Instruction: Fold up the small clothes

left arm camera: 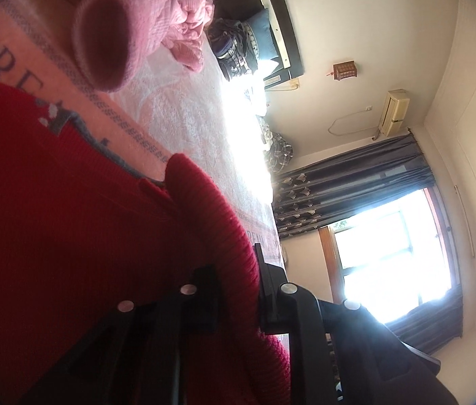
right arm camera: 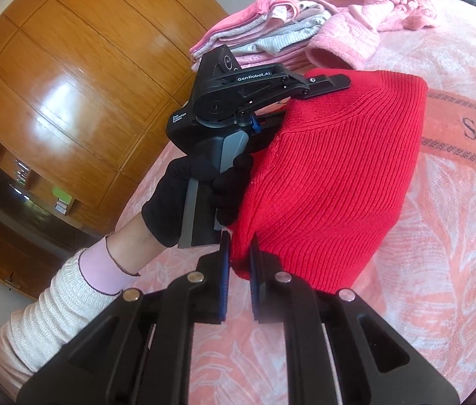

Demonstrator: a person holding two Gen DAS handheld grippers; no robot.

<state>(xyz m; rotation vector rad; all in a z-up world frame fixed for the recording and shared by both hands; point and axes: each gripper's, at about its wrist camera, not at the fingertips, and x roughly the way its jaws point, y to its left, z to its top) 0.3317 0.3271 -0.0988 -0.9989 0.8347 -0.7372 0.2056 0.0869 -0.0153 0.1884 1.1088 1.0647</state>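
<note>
A red ribbed knit sweater (right arm camera: 332, 168) is held up over the pink bedspread (right arm camera: 440, 236). In the right wrist view my right gripper (right arm camera: 239, 263) is shut on its lower corner, red fabric pinched between the blue pads (right arm camera: 225, 270). My left gripper (right arm camera: 334, 84), held by a black-gloved hand (right arm camera: 200, 189), clamps the sweater's upper edge. In the left wrist view the red sweater (left arm camera: 69, 219) fills the lower left, and a ribbed fold passes between the fingers of my left gripper (left arm camera: 232, 265).
A stack of folded pink and grey clothes (right arm camera: 254, 33) sits at the bed's far edge. A loose pink knit sweater (right arm camera: 349, 40) lies just behind the red one, its cuff (left arm camera: 103, 33) open toward me. A wooden wardrobe (right arm camera: 69, 67) stands to the left.
</note>
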